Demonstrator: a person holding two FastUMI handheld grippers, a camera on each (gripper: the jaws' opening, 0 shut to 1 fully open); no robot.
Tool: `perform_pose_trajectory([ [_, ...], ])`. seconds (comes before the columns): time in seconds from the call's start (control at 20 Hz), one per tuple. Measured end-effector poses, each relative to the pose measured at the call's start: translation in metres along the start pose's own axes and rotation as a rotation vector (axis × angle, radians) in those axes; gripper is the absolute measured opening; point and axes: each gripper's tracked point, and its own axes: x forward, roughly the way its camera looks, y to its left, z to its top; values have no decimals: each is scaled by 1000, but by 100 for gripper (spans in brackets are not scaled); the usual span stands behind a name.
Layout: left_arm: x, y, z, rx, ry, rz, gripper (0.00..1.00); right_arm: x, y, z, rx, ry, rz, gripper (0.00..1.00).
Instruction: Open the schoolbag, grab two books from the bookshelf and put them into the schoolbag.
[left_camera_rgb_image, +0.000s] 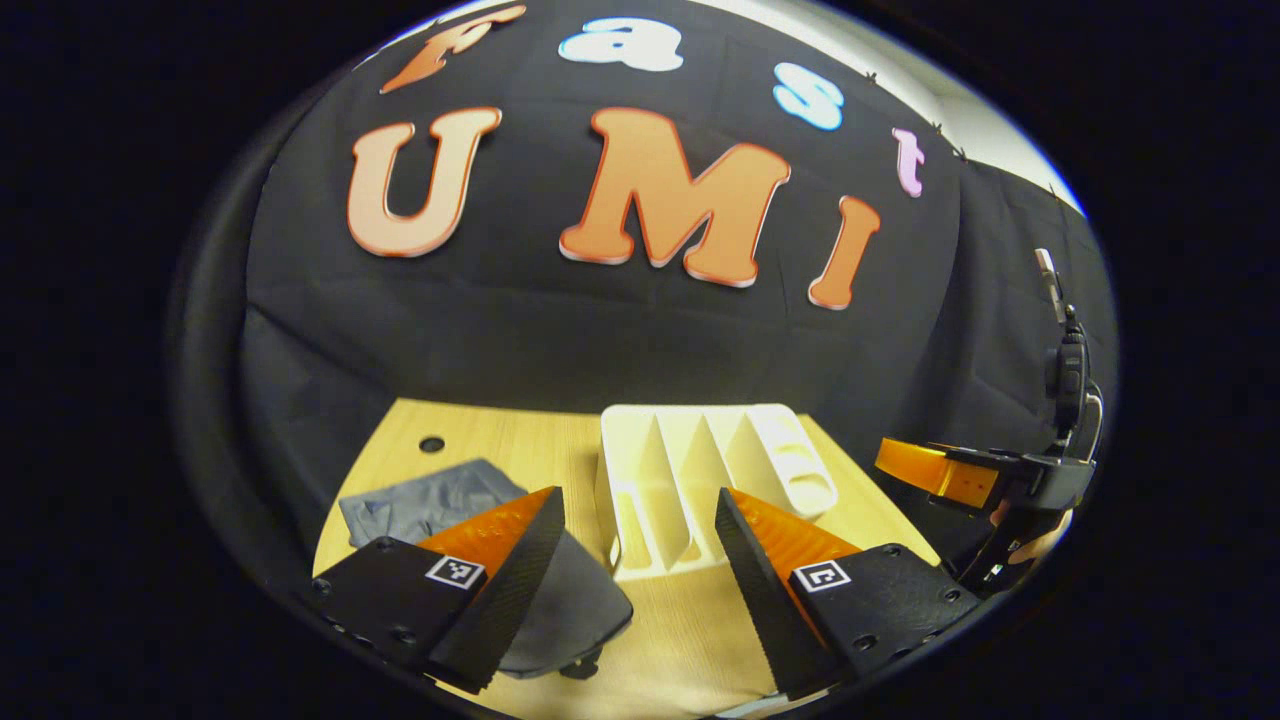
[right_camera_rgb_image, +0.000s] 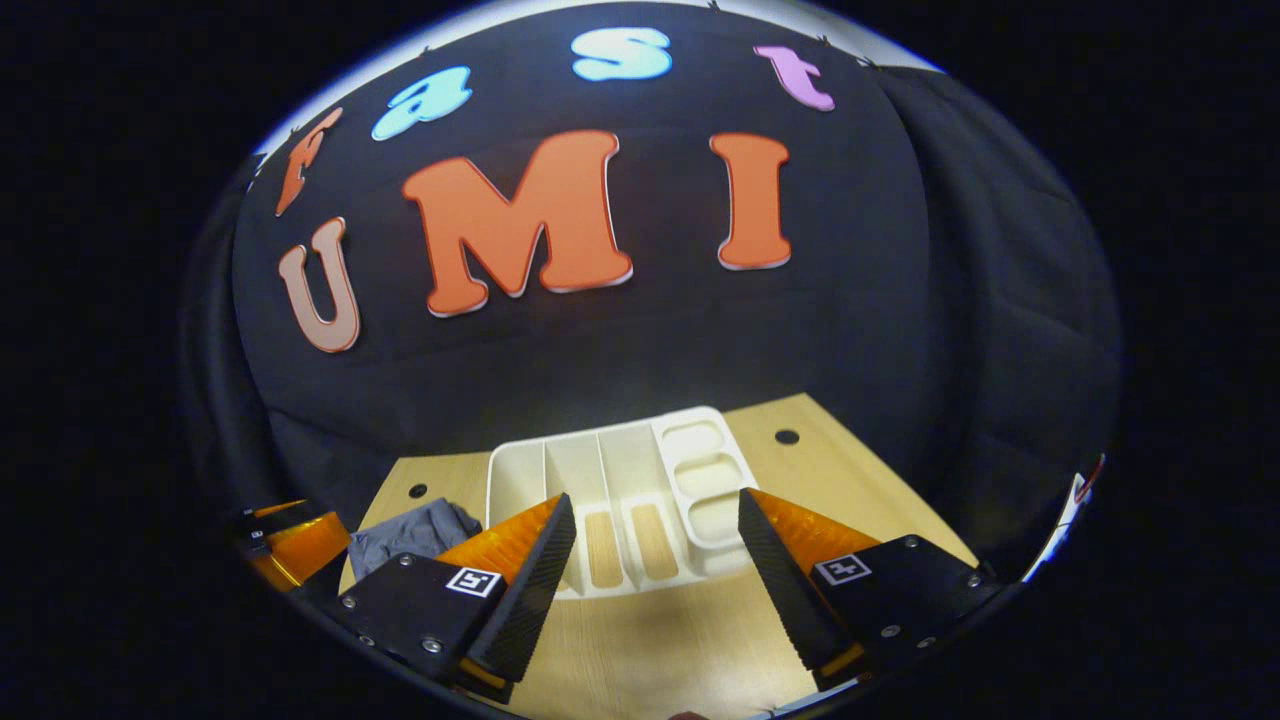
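- The left claw (left_camera_rgb_image: 640, 560) is held wide open, empty, above the pale wooden table (left_camera_rgb_image: 690, 640).
- The grey fabric schoolbag (left_camera_rgb_image: 430, 505) is seen at 9 o'clock of the white plastic bookshelf (left_camera_rgb_image: 700, 480).
- The right claw (right_camera_rgb_image: 650, 570) is likewise held wide open, empty.

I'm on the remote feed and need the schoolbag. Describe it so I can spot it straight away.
Start from the light wooden table in front of the black cloth wall. At its middle stands a white plastic slotted bookshelf rack; the schoolbag lies flat to that rack's left in the left gripper view. It is the only soft, dark grey fabric thing there, crumpled and low, while the rack is rigid and white.
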Motion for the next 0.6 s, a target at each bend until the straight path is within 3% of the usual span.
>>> perform_pose_trajectory([
  [0.1,-3,4,27,58,-108,59,97,-8,2,26,-21,-111,-2,97],
  [0.3,-19,-2,63,68,-264,69,97,-24,11,47,-37,-194,15,97],
  [0.45,-27,-3,70,92,-295,93,96,-28,13,52,-73,-241,1,97],
  [0.6,-27,-6,70,93,-293,89,97,-32,15,40,-57,-202,27,97],
])
